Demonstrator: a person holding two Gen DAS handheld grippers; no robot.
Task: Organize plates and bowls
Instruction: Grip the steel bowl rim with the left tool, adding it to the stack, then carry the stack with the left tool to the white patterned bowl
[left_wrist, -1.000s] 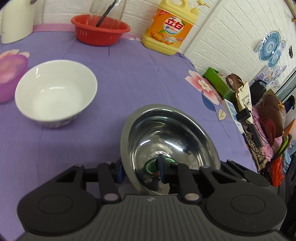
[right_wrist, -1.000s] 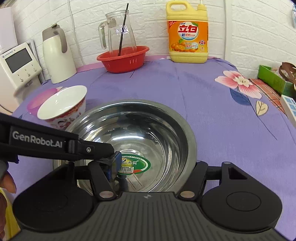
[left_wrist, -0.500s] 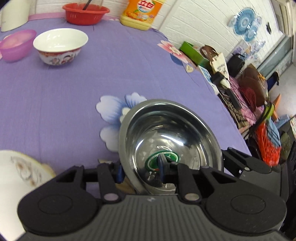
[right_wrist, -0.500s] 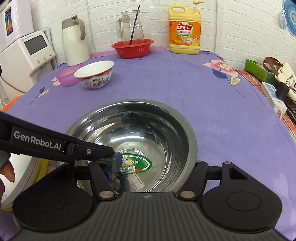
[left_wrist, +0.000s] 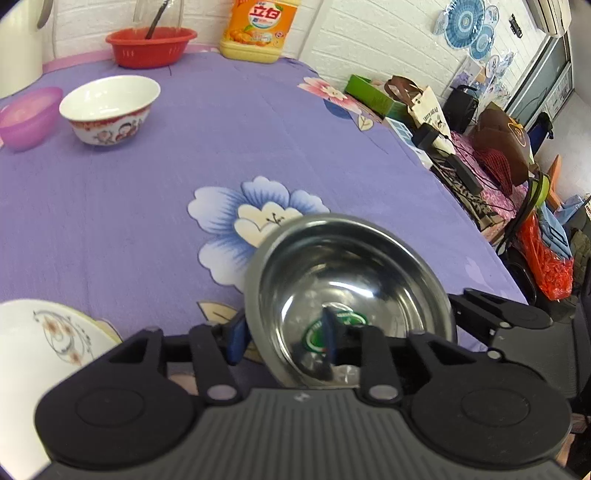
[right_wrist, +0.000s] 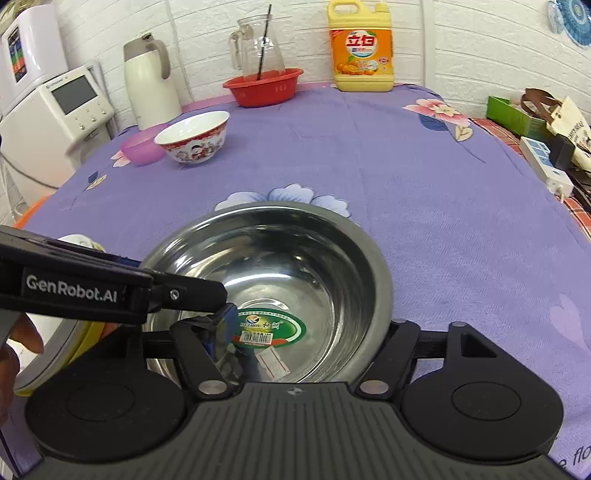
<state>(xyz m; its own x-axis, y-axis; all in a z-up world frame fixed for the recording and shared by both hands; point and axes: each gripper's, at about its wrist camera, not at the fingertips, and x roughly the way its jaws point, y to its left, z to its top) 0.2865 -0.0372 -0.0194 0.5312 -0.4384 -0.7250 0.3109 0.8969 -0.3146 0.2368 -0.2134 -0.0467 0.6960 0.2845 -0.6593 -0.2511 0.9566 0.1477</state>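
**Steel bowl straddled by loosening left jaws on the purple cloth**

Nearest the cameras, the round stainless-steel bowl (right_wrist: 273, 295) sits on the purple flowered tablecloth (left_wrist: 184, 177), partly over a blue-and-white printed flower. A green oval sticker with a barcode label lies on its bottom; its small writing cannot be read. The left gripper (left_wrist: 284, 332) straddles the bowl's near rim, one blue pad inside and one outside — its jaws have just been opening, and the outer pad now stands just clear of the wall. That gripper's arm reads "GenRobot.AI" in the right wrist view. The right gripper (right_wrist: 295, 332) stands wide apart around the bowl, holding nothing.

To the left, a white floral-patterned plate (left_wrist: 40, 343) lies near the table edge.

Farther back stands an empty white ceramic bowl with a red figured band (right_wrist: 194, 138), just beside a translucent pink plastic bowl (right_wrist: 140, 147). Beyond, a red plastic basin (right_wrist: 264, 86) holds a clear glass pitcher (right_wrist: 258, 55) with a dark stick in it — alongside, a white thermal jug (right_wrist: 149, 81) and a yellow detergent bottle (right_wrist: 362, 51) with an orange label in Chinese characters.
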